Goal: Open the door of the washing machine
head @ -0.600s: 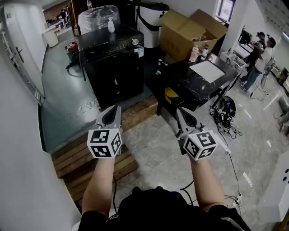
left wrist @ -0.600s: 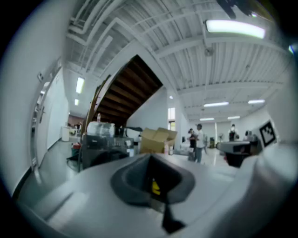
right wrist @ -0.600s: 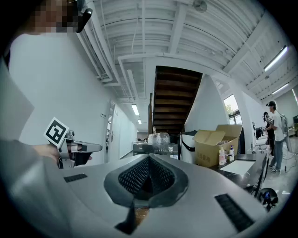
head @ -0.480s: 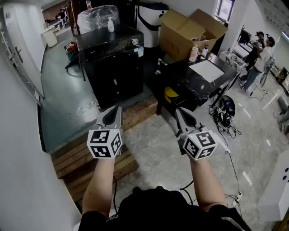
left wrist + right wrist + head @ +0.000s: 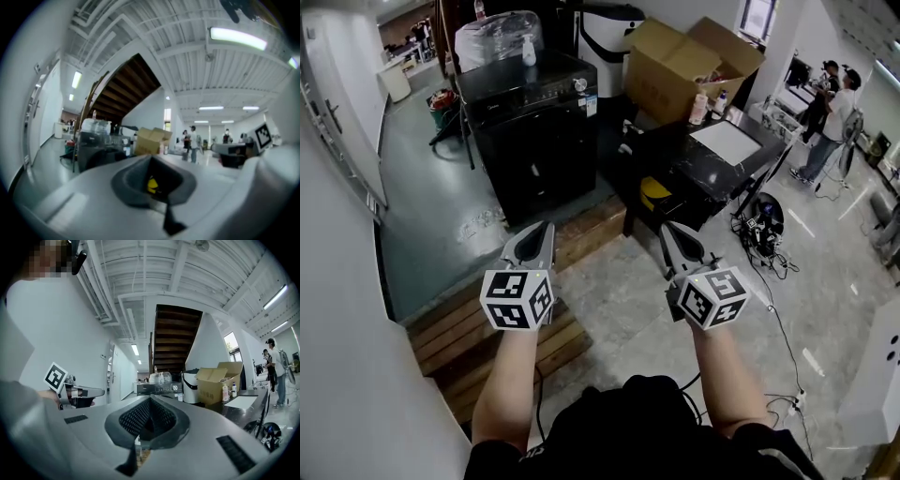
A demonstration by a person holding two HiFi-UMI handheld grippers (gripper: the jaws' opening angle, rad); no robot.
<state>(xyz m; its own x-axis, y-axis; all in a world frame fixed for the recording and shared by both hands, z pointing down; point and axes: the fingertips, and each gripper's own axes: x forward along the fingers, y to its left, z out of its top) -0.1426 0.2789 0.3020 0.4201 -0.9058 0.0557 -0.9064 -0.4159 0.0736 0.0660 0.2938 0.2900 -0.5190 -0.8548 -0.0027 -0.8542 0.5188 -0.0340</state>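
Both tools were held out level in front of the person, side by side. The left tool [image 5: 536, 234] had its jaws pressed together on nothing, and the right tool [image 5: 667, 234] was likewise closed and empty. The black, boxy front-loading washing machine [image 5: 534, 141] stood well ahead of them, beyond a strip of dark green floor [image 5: 431, 206], with a silver dial [image 5: 579, 86] on its control panel and a small clear plastic bottle [image 5: 529, 52] on its lid. Neither tool was anywhere near it.

The round door [image 5: 539, 173] sat in the dark front face and looked shut. From where I stood I couldn't pick out a handle, or which side carried the hinge. My guess was a rigid, fairly heavy door held by a stiff latch, glossy and likely slick under the jaws. It would want a hold at the handle recess on the rim away from the hinge. The jaws would have to open first, and then a firm pull should follow the door's swing rather than come straight back.
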